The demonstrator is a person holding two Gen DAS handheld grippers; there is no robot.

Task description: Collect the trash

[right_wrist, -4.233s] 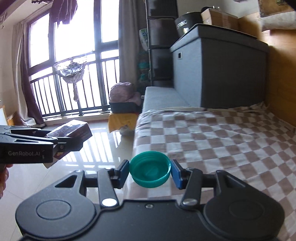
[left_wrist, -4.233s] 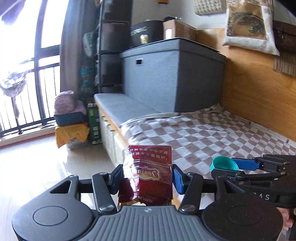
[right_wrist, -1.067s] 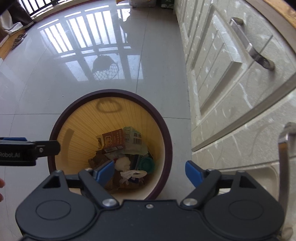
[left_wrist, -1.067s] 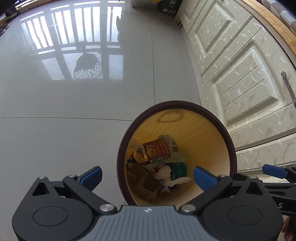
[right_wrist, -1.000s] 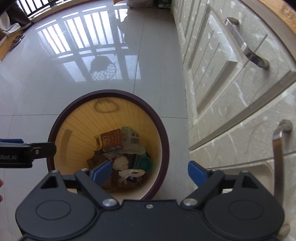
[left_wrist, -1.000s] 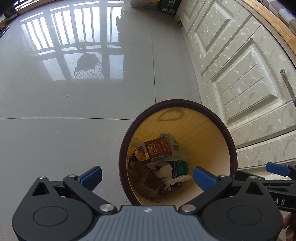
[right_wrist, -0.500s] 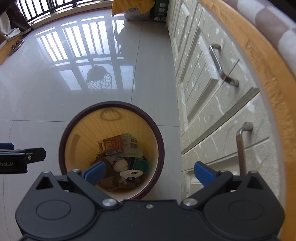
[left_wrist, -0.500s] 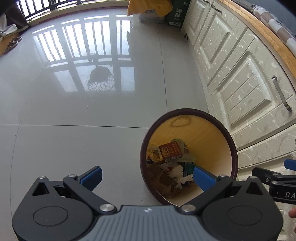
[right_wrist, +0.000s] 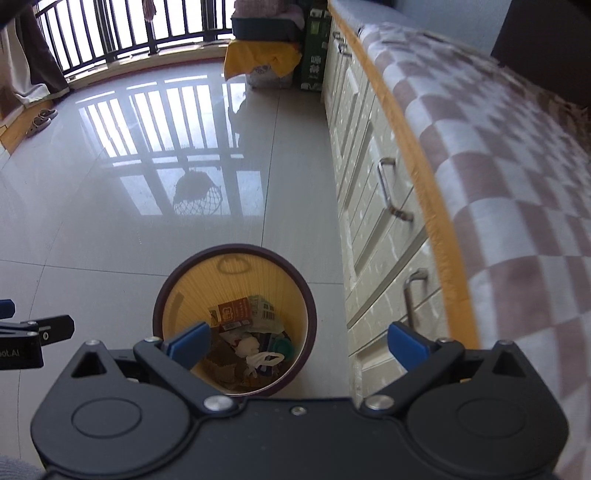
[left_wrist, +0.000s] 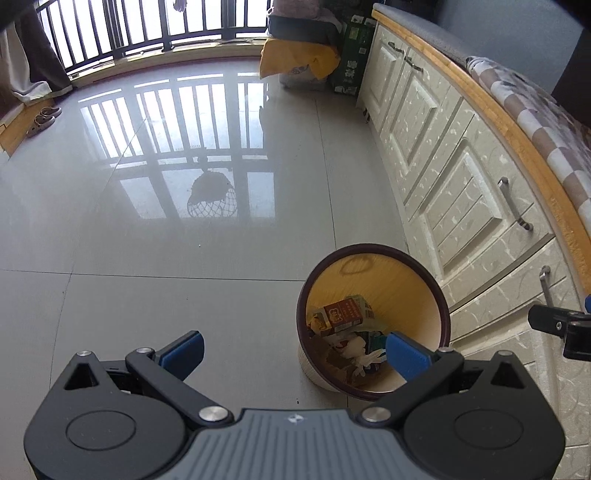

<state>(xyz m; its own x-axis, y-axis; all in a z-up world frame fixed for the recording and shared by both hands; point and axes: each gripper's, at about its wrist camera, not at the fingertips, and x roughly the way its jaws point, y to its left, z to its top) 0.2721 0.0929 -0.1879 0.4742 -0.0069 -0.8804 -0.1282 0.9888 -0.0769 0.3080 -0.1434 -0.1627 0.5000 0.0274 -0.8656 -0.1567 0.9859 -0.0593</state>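
Note:
A round trash bin [left_wrist: 406, 291] with a dark brown rim and yellow inside stands on the tiled floor next to the cabinets; it also shows in the right wrist view [right_wrist: 236, 280]. It holds a red cigarette pack [left_wrist: 341, 312], crumpled wrappers and a teal bottle cap [right_wrist: 283, 347]. My left gripper [left_wrist: 295, 349] is open and empty, above the floor to the left of the bin. My right gripper [right_wrist: 297, 343] is open and empty, above the bin's right side.
Cream cabinets with metal handles [left_wrist: 513, 203] run along the right under a wooden edge and a checkered cloth [right_wrist: 509, 177]. A yellow-covered pile and a green box [left_wrist: 351, 70] stand at the far end. Balcony railing [left_wrist: 147, 22] and slippers [left_wrist: 42, 118] lie beyond.
Both grippers have risen and pulled back from the bin, which now looks smaller. The red packet and teal cap held earlier now lie in the bin.

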